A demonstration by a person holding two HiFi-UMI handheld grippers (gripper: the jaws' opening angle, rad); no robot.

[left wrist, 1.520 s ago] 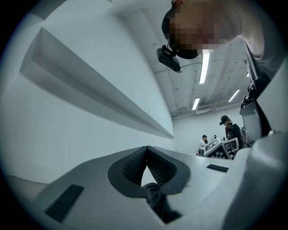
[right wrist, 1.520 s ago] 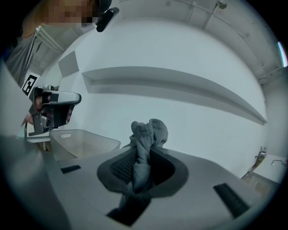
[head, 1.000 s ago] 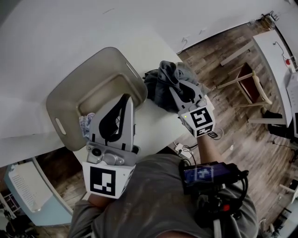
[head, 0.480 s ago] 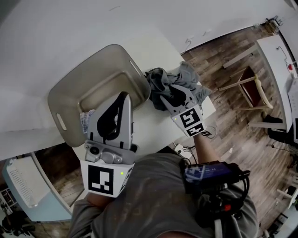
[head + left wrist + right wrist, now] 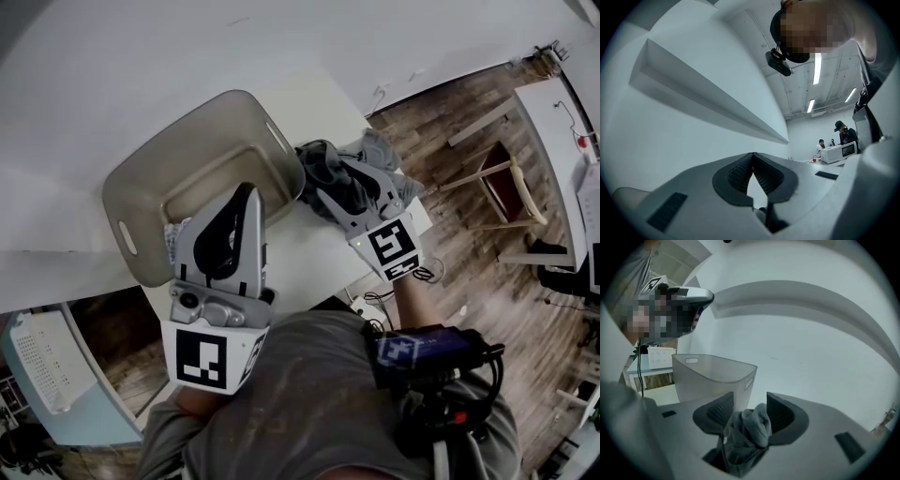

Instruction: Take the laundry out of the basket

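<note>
A grey-beige laundry basket [image 5: 281, 150] stands on the white table [image 5: 309, 258]; it also shows in the right gripper view as the basket [image 5: 708, 376]. Right of it lies a pile of grey and dark clothes [image 5: 375, 150]. My right gripper [image 5: 339, 178] rests on that pile. Its jaws have just been opening and stand apart, with a bunched grey cloth [image 5: 747, 427] lying loose between them. My left gripper [image 5: 246, 187] hovers over the basket's near rim, shut and empty, as the left gripper [image 5: 753, 154] shows. A patterned cloth [image 5: 172, 246] peeks out beside it.
The table's front edge runs just ahead of my body. Wooden floor lies to the right, with a wooden chair [image 5: 506, 178] and another white table [image 5: 553, 94]. A pale blue cart with a white bin [image 5: 47, 375] stands low on the left. A white wall rises behind the basket.
The right gripper's jaws have spread apart on the clothes pile and it has shifted slightly. The left gripper has stayed where it was.
</note>
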